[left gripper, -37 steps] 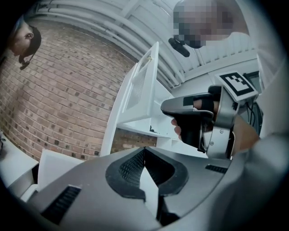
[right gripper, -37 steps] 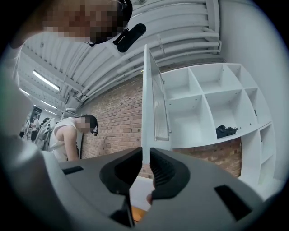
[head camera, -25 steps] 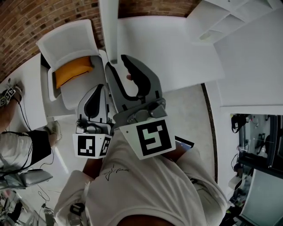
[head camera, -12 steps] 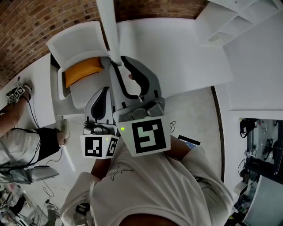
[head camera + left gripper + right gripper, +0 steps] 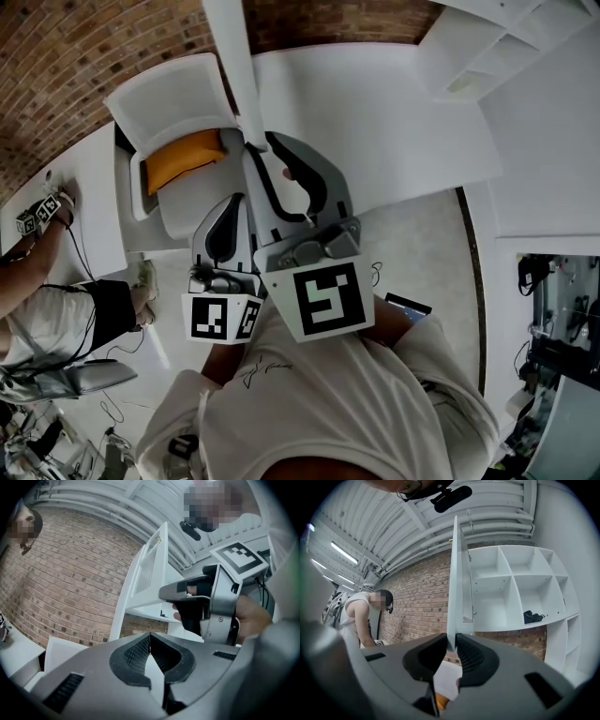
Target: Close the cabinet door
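The right claw pinches the bottom edge of the tall white cabinet door. The door stands wide open, edge-on, swung clear of the white shelved cabinet. The left claw is closed on nothing. The whole closing swing is left to do.

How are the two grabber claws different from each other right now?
The right grey two-jaw gripper pinches the edge of the open white cabinet door; the left grey two-jaw gripper is shut on nothing. The right one reaches forward to the door; the left one sits farther back. Both have black ribbed pads and a marker cube.
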### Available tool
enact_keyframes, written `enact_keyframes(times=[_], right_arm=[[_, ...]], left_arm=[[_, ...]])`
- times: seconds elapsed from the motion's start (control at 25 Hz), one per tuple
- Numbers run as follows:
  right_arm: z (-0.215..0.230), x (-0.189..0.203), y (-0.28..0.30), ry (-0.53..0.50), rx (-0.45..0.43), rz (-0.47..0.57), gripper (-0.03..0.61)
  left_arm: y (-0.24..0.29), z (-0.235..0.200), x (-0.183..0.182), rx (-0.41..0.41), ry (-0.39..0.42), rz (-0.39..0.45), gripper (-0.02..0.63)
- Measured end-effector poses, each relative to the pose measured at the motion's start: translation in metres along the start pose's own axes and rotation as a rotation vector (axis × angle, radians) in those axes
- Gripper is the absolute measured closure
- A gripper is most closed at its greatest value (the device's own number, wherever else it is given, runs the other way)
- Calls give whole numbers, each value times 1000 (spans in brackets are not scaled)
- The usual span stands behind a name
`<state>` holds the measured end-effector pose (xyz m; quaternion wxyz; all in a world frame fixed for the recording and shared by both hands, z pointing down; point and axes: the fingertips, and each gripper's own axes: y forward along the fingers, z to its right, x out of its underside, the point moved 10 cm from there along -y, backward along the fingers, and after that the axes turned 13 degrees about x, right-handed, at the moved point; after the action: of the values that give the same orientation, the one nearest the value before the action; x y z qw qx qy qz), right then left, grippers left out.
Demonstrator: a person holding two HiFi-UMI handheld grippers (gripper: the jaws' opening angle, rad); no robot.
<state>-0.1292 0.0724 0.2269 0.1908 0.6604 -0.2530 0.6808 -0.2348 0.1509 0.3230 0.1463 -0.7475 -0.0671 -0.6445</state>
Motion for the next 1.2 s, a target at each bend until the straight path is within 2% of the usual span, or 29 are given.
enact_keyframes(times=[0.52,1.2], right_arm=[[28,-1,0,10,14,-1,509],[61,-2,2,30,-46,-17,511]], left_arm=[[22,4,4,59,-12,-27,597],[51,20,5,119,-22,-42,597]])
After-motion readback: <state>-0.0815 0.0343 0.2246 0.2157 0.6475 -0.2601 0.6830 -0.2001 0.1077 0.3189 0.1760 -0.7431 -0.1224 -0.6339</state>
